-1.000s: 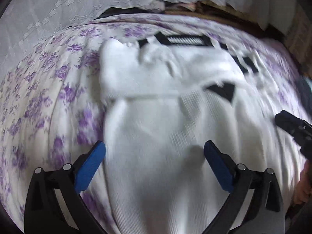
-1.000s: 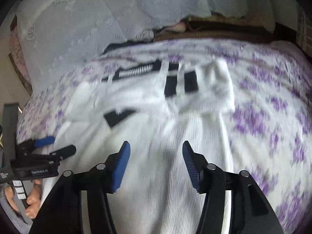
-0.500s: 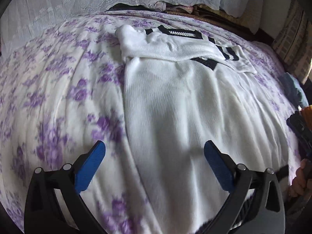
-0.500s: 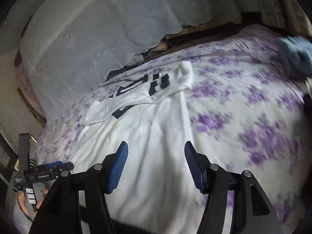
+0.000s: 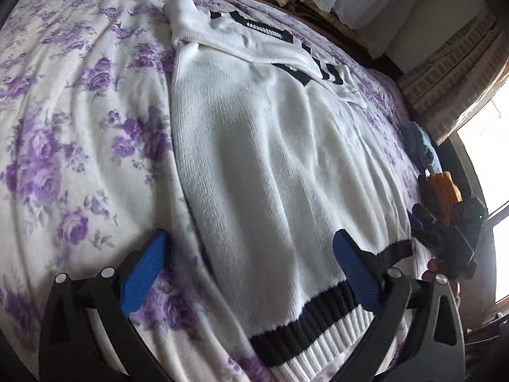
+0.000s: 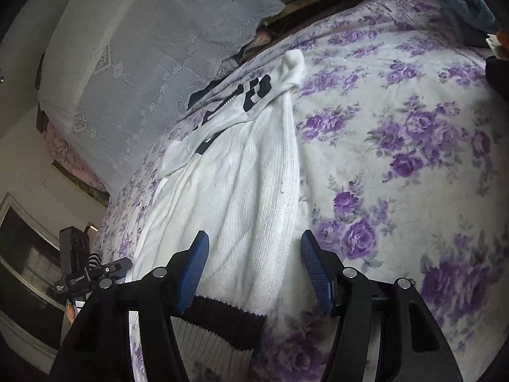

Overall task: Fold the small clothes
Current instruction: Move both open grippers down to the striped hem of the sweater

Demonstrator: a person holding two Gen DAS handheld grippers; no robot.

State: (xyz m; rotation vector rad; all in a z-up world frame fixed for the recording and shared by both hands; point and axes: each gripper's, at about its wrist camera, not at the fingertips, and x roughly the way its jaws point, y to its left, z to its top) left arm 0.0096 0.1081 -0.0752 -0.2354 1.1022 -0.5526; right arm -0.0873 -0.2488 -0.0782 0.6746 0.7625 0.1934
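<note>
White knit sweater (image 5: pixel 270 165) spread flat on the floral bedspread (image 5: pixel 79 121), body lengthwise, black-and-white ribbed hem (image 5: pixel 311 328) nearest the cameras at 6 o'clock, sleeves folded across the chest at 12 o'clock with black block markings (image 5: pixel 324 73) showing. In the right wrist view, same sweater (image 6: pixel 241 184) running from 6 toward 11 o'clock, black hem band (image 6: pixel 222 315) at the bottom.

Left gripper (image 5: pixel 251 273) spread wide, blue pads (image 5: pixel 144 270) on either side of the hem's left corner, gripping nothing; whether touching the knit cannot be told. Right gripper (image 6: pixel 254 270) likewise wide apart, empty, straddling the hem's right edge, left pad over the knit, right pad over the bedspread (image 6: pixel 413 159).

At 3 o'clock of the left view, the other gripper (image 5: pixel 445 238) beside the sweater's far edge; at 8 o'clock of the right view, its counterpart (image 6: pixel 89 273). Blue cloth (image 6: pixel 464 3) at 1 o'clock, well apart from the sweater. Lace-covered pillows (image 6: pixel 152 41) at 11 o'clock beyond the sleeves.
</note>
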